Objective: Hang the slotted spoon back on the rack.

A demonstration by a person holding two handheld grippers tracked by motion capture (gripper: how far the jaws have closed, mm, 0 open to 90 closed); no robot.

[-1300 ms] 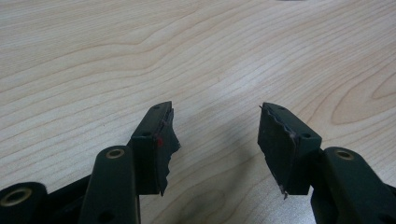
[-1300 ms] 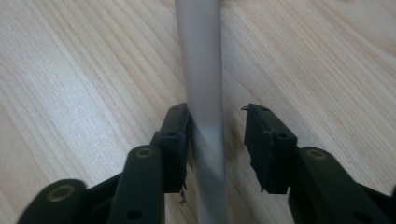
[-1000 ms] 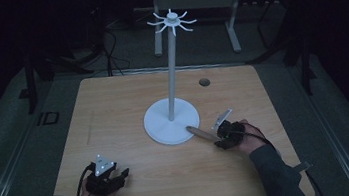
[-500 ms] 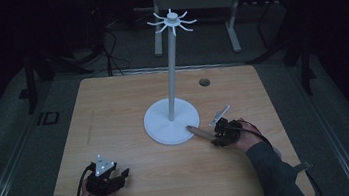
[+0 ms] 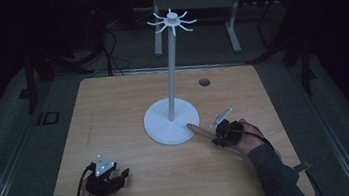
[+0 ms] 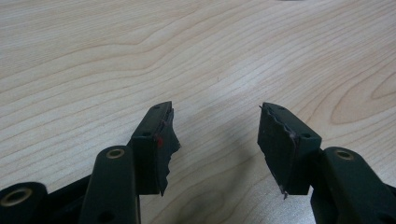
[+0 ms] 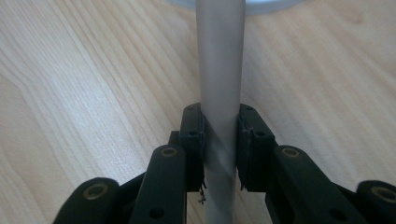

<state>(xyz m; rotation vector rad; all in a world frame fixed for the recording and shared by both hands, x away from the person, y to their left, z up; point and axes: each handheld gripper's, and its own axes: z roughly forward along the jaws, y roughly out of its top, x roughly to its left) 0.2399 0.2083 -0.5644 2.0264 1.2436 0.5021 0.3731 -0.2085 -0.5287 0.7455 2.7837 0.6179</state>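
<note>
Grey rod (image 7: 219, 93) lies on the wooden table (image 5: 127, 98), its far end at the white stand's round base (image 5: 159, 130). Right gripper (image 7: 220, 135) has just been closing and now clamps the rod between both pads. Left gripper (image 6: 217, 140) rests near the table's front-left edge, jaws apart, nothing between them.

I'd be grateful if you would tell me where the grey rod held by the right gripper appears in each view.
High view: the grey rod lies right of centre, its tip reaching the white stand's base, its near end in the right gripper.
Left gripper view: bare wooden table beyond the open jaws.
Right gripper view: the rod runs up the centre, clamped between the jaws.
Shared landmark: the wooden table.
</note>
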